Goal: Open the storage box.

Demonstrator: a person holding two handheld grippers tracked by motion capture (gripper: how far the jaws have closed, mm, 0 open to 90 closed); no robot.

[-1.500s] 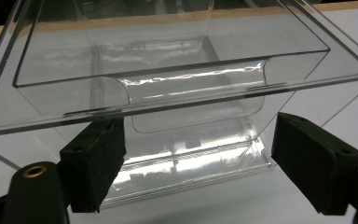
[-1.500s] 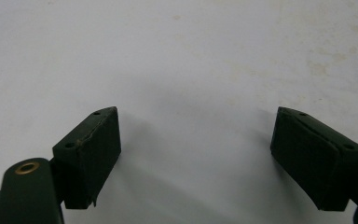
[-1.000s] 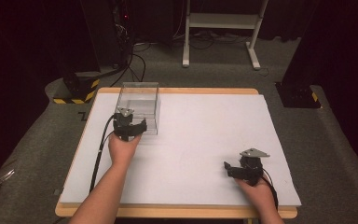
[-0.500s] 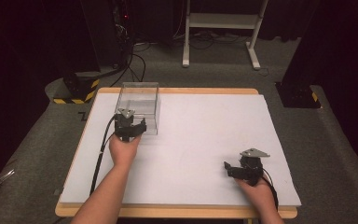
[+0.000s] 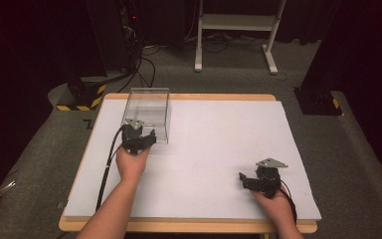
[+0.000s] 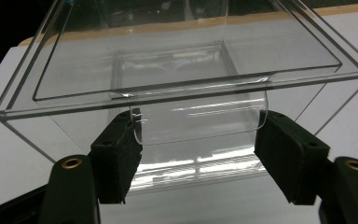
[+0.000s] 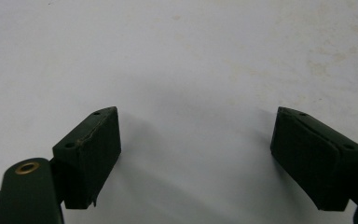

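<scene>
Left hand-held gripper (image 5: 140,141) jaws spread wide at clear box (image 5: 148,112), near bench (image 5: 219,144) far-left corner; right hand-held gripper (image 5: 248,180) spread wide, empty, near-right corner.

Left gripper (image 5: 140,141) meets clear box (image 5: 148,112); right gripper (image 5: 252,179) apart.

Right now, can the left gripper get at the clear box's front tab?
Probably yes: the left gripper stands open, one jaw on either side of the tab on the clear box, nothing between.
</scene>
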